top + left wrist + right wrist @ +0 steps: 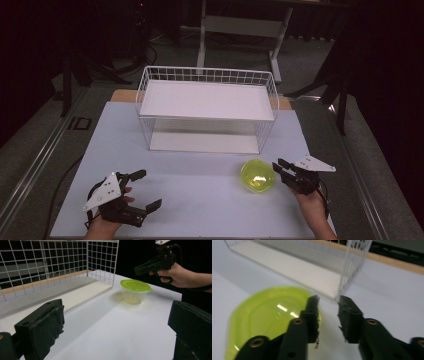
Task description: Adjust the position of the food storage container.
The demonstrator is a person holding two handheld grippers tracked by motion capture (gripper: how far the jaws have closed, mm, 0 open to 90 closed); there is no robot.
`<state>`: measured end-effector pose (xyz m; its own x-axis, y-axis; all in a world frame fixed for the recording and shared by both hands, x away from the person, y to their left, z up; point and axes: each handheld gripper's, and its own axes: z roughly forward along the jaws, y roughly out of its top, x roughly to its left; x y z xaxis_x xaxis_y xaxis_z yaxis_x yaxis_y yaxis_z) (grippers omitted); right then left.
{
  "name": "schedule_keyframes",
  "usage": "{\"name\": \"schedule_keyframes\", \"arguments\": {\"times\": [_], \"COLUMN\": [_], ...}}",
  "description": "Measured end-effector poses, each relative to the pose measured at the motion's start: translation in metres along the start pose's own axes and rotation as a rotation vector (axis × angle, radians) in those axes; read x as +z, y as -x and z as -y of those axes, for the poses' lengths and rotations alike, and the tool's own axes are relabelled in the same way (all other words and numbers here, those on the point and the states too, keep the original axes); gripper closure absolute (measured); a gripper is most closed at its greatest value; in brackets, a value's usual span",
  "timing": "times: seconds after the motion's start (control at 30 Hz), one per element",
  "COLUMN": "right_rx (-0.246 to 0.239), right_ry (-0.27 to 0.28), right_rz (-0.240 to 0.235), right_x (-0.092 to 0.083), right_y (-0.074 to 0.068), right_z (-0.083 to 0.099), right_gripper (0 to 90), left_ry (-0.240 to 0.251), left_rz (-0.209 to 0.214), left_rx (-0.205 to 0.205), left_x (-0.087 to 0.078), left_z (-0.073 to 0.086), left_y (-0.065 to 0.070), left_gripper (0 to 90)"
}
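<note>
Lidded container (pixel 257 175) (clear tub, yellow-green lid) sits on the white worktop (pixel 200 190), in front of the right end of the wire basket shelf (pixel 207 107). Right tongs (pixel 279 167) just beside its right edge, above lid level; jaws narrowed to a small gap, nothing between them, no contact with the lid visible. Left tongs (pixel 148 189) well apart at near left, jaws wide and released, holding nothing.
</note>
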<state>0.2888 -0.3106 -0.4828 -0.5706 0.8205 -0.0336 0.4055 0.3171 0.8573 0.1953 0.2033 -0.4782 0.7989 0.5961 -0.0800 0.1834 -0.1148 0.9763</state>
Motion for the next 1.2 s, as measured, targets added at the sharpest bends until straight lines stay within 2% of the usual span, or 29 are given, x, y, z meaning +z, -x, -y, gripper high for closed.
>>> {"name": "schedule_keyframes", "arguments": {"times": [0.17, 0.23, 0.27, 0.3, 0.4, 0.6, 0.73, 0.97, 1.2], "right_rx": [0.009, 0.004, 0.004, 0.011, 0.024, 0.030, 0.008, -0.004, -0.027], "right_ry": [-0.057, -0.093, -0.093, -0.118, -0.150, -0.183, -0.210, -0.216, -0.225], "right_rz": [0.003, 0.007, 0.007, 0.001, -0.023, -0.059, -0.092, -0.149, -0.217], "right_x": [0.000, 0.001, 0.001, 0.004, 0.009, 0.015, 0.019, 0.027, 0.035], "right_y": [0.006, 0.006, 0.006, 0.005, 0.003, -0.004, -0.014, -0.026, -0.044], "right_z": [0.014, 0.022, 0.022, 0.028, 0.037, 0.044, 0.047, 0.044, 0.036], "right_gripper": [89.3, 89.7, 89.7, 89.8, 89.8, 89.8, 89.8, 89.8, 89.8], "left_ry": [0.002, -0.001, -0.001, -0.003, -0.003, -0.003, -0.001, -0.006, -0.007], "left_rz": [-0.001, 0.000, 0.000, 0.000, -0.001, -0.003, -0.003, -0.004, -0.002], "left_rx": [0.000, 0.002, 0.002, 0.002, 0.004, 0.003, 0.005, 0.008, 0.011], "left_x": [0.000, 0.000, 0.000, 0.001, 0.001, 0.000, 0.000, 0.000, 0.001], "left_z": [0.000, 0.000, 0.000, 0.000, 0.000, 0.000, -0.001, -0.001, -0.001], "left_y": [0.000, 0.000, 0.000, 0.000, 0.000, 0.000, 0.000, 0.000, 0.001], "left_gripper": [1.4, 1.4, 1.4, 1.4, 1.4, 1.4, 1.4, 1.4, 1.4]}}
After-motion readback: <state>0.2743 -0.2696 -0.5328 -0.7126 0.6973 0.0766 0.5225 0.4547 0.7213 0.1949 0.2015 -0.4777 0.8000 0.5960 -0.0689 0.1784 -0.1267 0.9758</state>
